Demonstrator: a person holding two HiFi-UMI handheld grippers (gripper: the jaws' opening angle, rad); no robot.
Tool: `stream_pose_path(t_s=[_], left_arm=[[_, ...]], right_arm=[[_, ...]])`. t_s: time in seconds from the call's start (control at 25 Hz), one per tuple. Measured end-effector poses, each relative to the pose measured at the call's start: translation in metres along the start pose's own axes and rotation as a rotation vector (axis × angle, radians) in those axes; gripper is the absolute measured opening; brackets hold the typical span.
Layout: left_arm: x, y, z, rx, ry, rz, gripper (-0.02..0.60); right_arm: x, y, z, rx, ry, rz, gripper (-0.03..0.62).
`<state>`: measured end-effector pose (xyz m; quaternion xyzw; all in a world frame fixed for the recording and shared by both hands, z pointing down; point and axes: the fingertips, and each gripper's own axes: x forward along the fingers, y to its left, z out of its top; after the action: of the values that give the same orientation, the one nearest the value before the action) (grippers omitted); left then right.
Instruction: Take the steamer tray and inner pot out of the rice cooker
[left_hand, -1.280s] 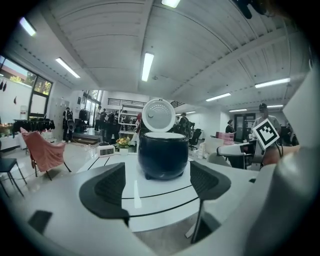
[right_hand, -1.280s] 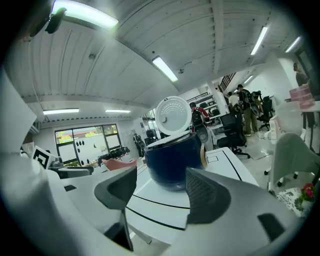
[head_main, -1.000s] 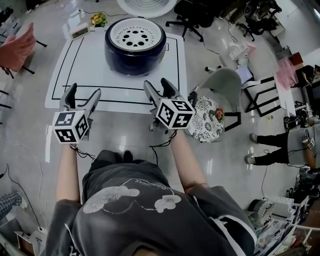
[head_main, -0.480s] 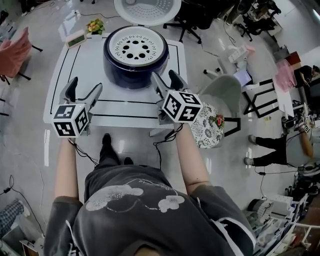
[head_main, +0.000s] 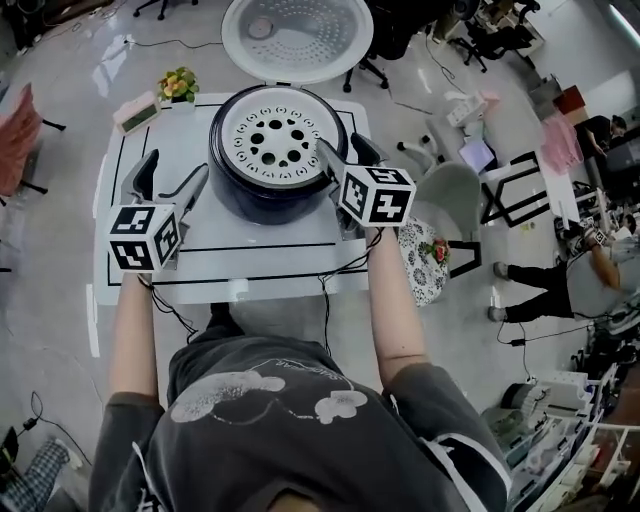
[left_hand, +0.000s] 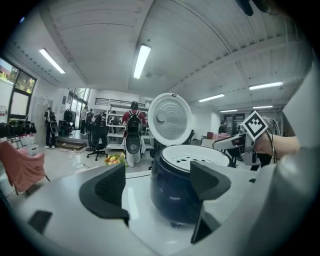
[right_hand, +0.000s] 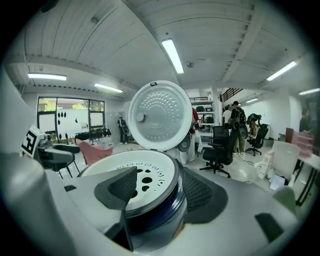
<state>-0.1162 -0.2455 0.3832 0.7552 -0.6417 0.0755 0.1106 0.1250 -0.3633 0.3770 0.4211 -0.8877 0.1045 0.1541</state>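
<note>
Clearly spread, the jaws of the right gripper straddled the right rim of the rice cooker, one over the white perforated steamer tray seated inside. Those of the left gripper gaped empty just left of the cooker, which stood with its lid raised on the worktop.

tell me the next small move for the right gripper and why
Probably lower the right gripper and close it on the rim of the steamer tray. Its jaws stand open, one over the tray, one outside the rice cooker; the lid is up.
</note>
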Motion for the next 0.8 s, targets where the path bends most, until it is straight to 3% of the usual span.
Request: stream_pose_path(t_s=[0.8], left_arm=[[0.081, 0.041, 0.016, 0.031, 0.043, -0.209, 0.397]], right_arm=[[0.072, -0.033, -0.013, -0.263, 0.391, -0.145, 0.298]])
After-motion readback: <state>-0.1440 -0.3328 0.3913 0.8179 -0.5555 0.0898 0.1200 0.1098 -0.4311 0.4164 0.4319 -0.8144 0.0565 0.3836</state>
